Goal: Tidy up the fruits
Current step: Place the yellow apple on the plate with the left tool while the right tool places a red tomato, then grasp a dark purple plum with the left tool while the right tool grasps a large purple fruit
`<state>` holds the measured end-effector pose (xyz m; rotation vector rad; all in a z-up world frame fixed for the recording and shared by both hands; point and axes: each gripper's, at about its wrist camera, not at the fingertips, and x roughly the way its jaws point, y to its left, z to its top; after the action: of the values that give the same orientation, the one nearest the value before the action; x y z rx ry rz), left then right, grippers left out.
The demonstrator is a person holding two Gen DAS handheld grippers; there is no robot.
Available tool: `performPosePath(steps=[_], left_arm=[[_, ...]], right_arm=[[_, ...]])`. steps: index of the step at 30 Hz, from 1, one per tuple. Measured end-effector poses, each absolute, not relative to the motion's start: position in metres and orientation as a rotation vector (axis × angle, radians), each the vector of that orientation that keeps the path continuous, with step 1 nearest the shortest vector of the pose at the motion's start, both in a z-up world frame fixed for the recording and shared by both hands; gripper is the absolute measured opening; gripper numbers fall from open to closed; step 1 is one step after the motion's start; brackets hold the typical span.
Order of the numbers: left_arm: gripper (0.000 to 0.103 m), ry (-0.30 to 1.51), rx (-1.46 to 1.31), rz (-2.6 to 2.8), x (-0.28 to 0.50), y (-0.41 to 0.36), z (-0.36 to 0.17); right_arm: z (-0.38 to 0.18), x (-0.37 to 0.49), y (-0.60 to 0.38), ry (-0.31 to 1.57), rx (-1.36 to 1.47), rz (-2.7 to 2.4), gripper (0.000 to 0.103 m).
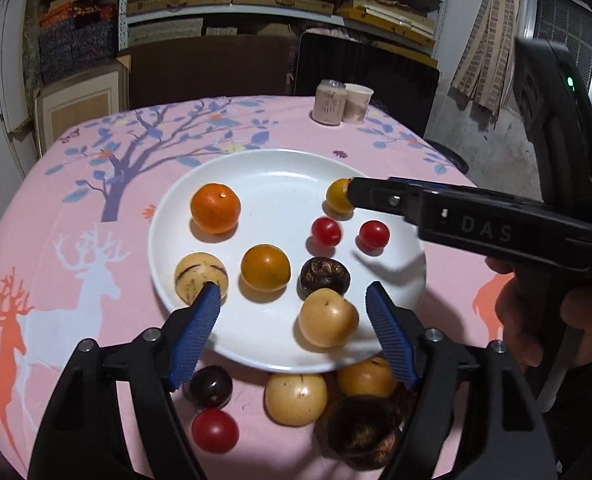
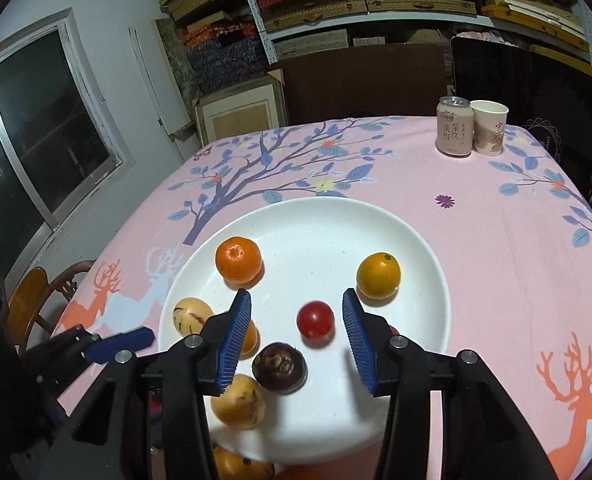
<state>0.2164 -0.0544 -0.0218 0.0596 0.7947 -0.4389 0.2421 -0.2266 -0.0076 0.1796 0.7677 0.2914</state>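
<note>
A white plate (image 1: pixel 280 168) (image 2: pixel 320 216) holds an orange tangerine (image 1: pixel 215 208) (image 2: pixel 238 261), yellow-orange fruits (image 1: pixel 265 268) (image 2: pixel 377 275), cherry tomatoes (image 1: pixel 326 231) (image 2: pixel 315 319), a dark water chestnut (image 1: pixel 324 276) (image 2: pixel 280 367) and pale yellow fruits (image 1: pixel 328 317) (image 2: pixel 238 402). My left gripper (image 1: pixel 294 300) is open and empty above the plate's near part. My right gripper (image 2: pixel 298 312) is open and empty over the plate, just above a cherry tomato; it shows in the left wrist view (image 1: pixel 376 196) beside a yellow-orange fruit (image 1: pixel 338 196). Loose fruits lie on the cloth in front of the plate: a dark one (image 1: pixel 210 386), a cherry tomato (image 1: pixel 215 430), a pale one (image 1: pixel 296 399).
A drink can (image 2: pixel 455 126) (image 1: pixel 328 102) and a paper cup (image 2: pixel 490 127) (image 1: pixel 358 102) stand at the table's far right. A pink printed tablecloth (image 2: pixel 496 240) covers the table. Shelves with boxes stand behind; a wooden chair (image 2: pixel 36 300) is at the left.
</note>
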Motion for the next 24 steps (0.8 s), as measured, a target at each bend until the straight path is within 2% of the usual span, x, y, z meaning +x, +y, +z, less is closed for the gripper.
performPosePath(steps=[6, 7, 14, 19, 21, 23, 24], left_arm=[[0.073, 0.810, 0.112, -0.472, 0.167, -0.047, -0.024], [0.073, 0.812, 0.121, -0.486, 0.155, -0.045, -0.026], [0.075, 0.848, 0.148, -0.604, 0.077, -0.045, -0.047], [0.074, 0.899, 0.247, -0.521, 0.067, -0.067, -0.078], [0.063, 0.925, 0.241, -0.510, 0.069, -0.068, -0.089], [0.045, 0.899, 0.274, -0.511, 0.065, -0.072, -0.090], [0.030, 0.895, 0.255, -0.533, 0.065, -0.071, -0.088]], right_arm=[[-0.002, 0.188, -0.253, 0.745, 0.229, 0.283, 0.050], [-0.005, 0.176, -0.257, 0.747, 0.242, 0.279, 0.053], [-0.044, 0.103, -0.277, 0.756, 0.292, 0.230, 0.053], [-0.066, 0.087, -0.277, 0.800, 0.332, 0.212, 0.053], [-0.067, 0.080, -0.273, 0.799, 0.314, 0.206, 0.053], [-0.066, 0.074, -0.268, 0.794, 0.292, 0.210, 0.053], [-0.065, 0.071, -0.266, 0.790, 0.280, 0.210, 0.053]])
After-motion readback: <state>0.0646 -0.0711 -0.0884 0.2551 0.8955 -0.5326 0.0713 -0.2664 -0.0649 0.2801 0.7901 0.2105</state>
